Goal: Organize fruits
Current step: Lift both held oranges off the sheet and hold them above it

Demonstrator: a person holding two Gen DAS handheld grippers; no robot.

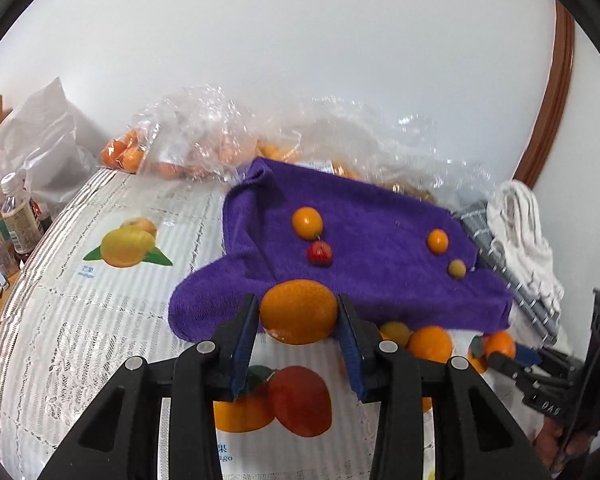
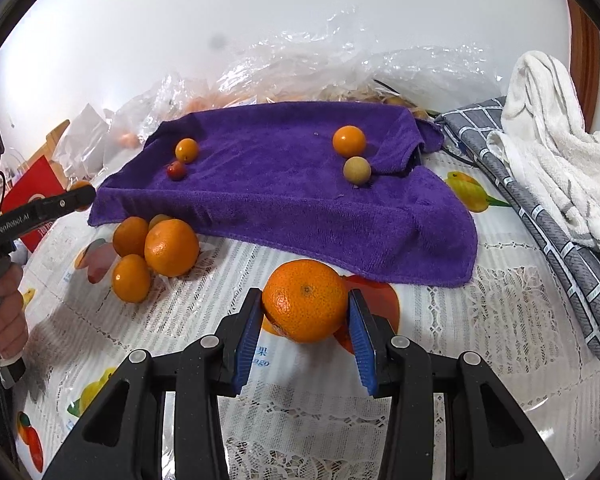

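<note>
Mid-sort, with 1 orange in each gripper. Left gripper (image 1: 299, 312) closed partway on an orange (image 1: 298, 311), blue pads pressed to both sides, fruit raised in front of the near edge of the purple towel (image 1: 372, 216). Right gripper (image 2: 306, 304) likewise clamped on a second, dimpled orange (image 2: 305, 300), held above the fruit-print tablecloth (image 2: 500, 320) just short of the towel's hem.

On the towel already: 2 pairs of small fruit — an orange one touching a red one (image 2: 176, 170) at left, another orange one beside a tan one (image 2: 357, 171) at right (sorting rule unclear from here). A loose cluster of 4 oranges (image 2: 171, 246) waiting on the cloth just below the towel's left edge.

Next move, probably: carry each held orange forward over the towel, lower gently, release only once resting — round fruit on soft, sloping fabric likely to roll off.
</note>
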